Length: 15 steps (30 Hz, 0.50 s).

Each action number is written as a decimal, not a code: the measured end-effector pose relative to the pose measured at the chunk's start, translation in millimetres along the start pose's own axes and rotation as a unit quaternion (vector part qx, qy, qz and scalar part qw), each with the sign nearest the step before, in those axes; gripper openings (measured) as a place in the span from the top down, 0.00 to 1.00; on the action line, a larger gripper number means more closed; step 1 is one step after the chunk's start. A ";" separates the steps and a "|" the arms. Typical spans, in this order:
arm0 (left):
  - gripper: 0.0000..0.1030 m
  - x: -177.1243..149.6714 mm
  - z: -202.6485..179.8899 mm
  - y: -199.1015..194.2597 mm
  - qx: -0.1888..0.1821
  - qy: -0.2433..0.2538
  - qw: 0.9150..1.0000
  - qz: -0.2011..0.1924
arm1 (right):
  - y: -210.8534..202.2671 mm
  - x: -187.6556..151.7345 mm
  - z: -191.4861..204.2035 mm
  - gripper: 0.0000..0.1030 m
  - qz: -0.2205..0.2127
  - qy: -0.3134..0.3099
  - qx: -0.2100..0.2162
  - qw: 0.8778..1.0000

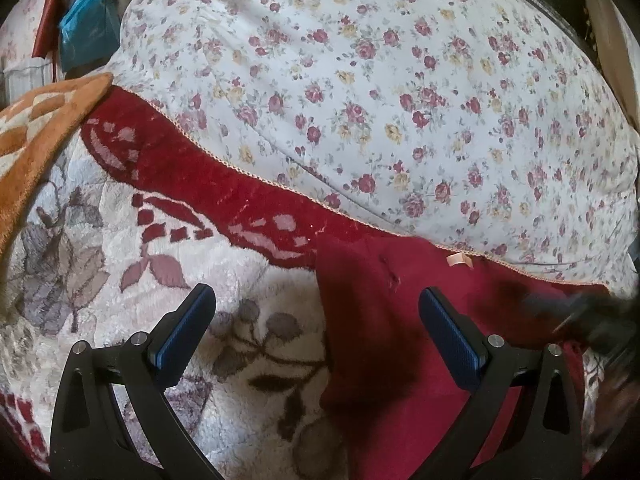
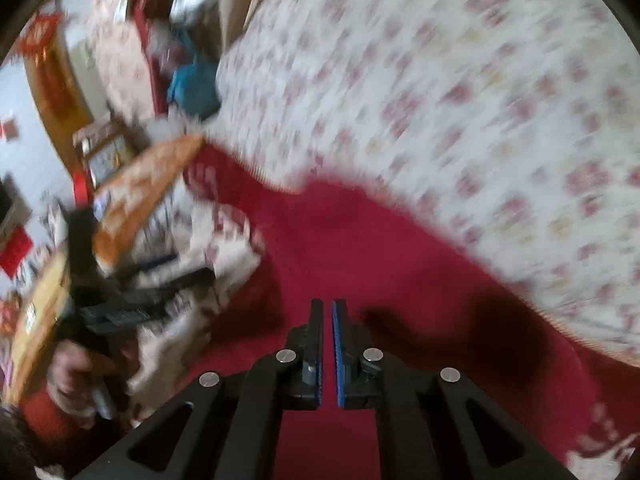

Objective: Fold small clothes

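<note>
Left wrist view is sharp. Left gripper [image 1: 316, 300] stands wide open, nothing between the blue pads, hanging over the bed. The dark red garment [image 1: 400, 340] lies flat on the fleece blanket [image 1: 140, 280], which is white with grey leaves and a red border. The garment sits mostly under the gripper's right finger [image 1: 452, 332], its far edge touching the hem of the floral quilt [image 1: 380, 100]. A small pale tag [image 1: 460, 259] shows near that edge. An orange checked cloth [image 1: 44, 128] overlaps the blanket's left corner.

Only this view shows the right side as a dark blurred shape at the right edge; cannot tell which part of it.

Right wrist view is heavily motion-blurred. Right gripper [image 2: 327, 308] has its pads nearly together with a thin gap, and nothing is visibly pinched. Below it the red garment [image 2: 360, 260] fills the centre, with the quilt [image 2: 460, 100] beyond.

Only this view shows the left gripper from outside [image 2: 120, 304], the hand holding it [image 2: 76, 376] with a red sleeve, and room clutter at the left.

Containers: a teal bag [image 1: 88, 28] sits beyond the quilt, also seen blurred from the right wrist [image 2: 192, 88]; its contents are unreadable.
</note>
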<state>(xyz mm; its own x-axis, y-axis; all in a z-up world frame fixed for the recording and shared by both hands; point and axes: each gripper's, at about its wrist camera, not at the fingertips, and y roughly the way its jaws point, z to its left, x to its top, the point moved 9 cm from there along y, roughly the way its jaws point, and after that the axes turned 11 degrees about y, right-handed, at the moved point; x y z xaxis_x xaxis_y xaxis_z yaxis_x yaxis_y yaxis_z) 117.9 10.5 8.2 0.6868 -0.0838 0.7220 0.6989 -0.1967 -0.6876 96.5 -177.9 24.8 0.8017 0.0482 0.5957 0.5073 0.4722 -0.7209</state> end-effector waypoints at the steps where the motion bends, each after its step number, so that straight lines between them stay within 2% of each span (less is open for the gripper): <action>1: 0.01 -0.8 -0.3 2.2 0.000 0.001 1.000 0.004 | 20.7 -12.8 2.1 0.96 0.022 0.002 0.002 1.000; 3: 0.01 -2.4 -1.7 4.0 0.001 0.004 1.000 0.008 | 47.8 -36.5 2.8 0.96 0.064 -0.004 -0.006 0.998; 5: 0.01 -2.8 -3.8 4.7 0.000 0.007 1.000 0.008 | 49.8 -48.5 -4.0 0.96 0.081 -0.006 -0.016 0.997; 7: 0.01 -3.7 -7.0 6.7 -0.003 0.008 1.000 0.009 | 24.2 -48.1 -20.0 0.95 0.058 0.009 -0.016 0.998; 10: 0.01 -6.5 -15.1 12.2 -0.015 0.013 1.000 0.019 | -24.6 -42.7 -53.0 0.92 0.013 0.037 -0.043 0.998; 12: 0.01 -8.9 -23.6 16.1 -0.030 0.018 0.999 0.028 | -57.2 -47.6 -82.7 0.82 -0.007 0.055 -0.071 0.996; 14: 0.01 -8.9 -28.6 20.4 -0.039 0.019 0.998 0.037 | -82.8 -55.4 -107.4 0.50 -0.023 0.069 -0.101 0.992; 15: 0.01 -8.0 -29.7 22.6 -0.040 0.018 0.998 0.041 | -94.3 -60.1 -119.9 0.47 -0.029 0.074 -0.115 0.990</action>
<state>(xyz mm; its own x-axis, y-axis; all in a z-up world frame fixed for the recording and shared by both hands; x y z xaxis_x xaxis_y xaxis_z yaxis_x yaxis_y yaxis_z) 122.3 -22.3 -10.9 0.7323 -0.1371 0.6670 0.6217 -0.2649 -0.7371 38.4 -330.9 14.6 0.7986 -0.1107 0.5915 0.5980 0.2566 -0.7593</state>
